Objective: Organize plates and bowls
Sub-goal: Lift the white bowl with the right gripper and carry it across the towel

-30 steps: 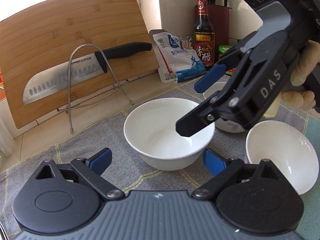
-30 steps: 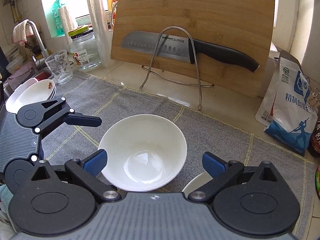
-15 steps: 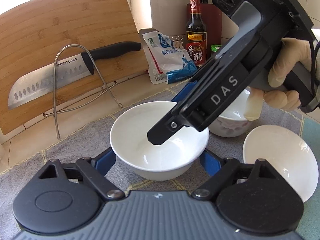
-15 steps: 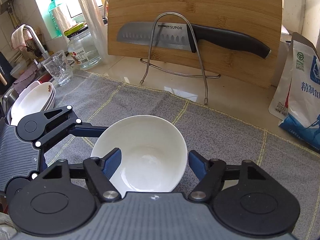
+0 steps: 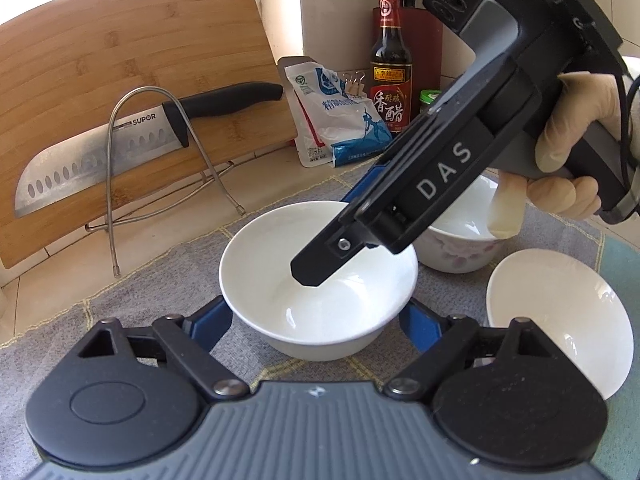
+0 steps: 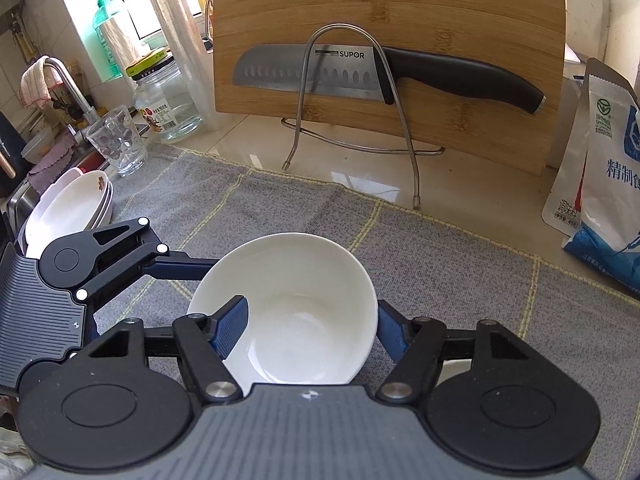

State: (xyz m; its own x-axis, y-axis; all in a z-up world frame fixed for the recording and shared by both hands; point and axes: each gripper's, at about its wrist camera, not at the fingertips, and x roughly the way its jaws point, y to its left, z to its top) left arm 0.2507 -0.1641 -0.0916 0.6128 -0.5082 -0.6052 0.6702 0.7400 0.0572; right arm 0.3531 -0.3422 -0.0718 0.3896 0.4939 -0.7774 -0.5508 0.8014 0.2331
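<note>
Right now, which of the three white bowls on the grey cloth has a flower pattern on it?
The floral bowl behind the gripped plain bowl, beneath the gloved hand; the tilted bowl at right is plain too.

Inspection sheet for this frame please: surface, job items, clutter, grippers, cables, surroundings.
Surface: grey cloth spread on the counter.
Job's things: white bowl upright on the cloth; floral bowl and tilted white dish beside it; stacked dishes at the cloth's far edge.
Clutter: knife propped against the cutting board; salt bag; vinegar bottle; jar; glass.
Grippers: left gripper jaws against the white bowl's sides; right gripper jaws straddle its rim, contact unclear.
Cables: black cable by the right handle.
Surroundings: tap; window.
</note>
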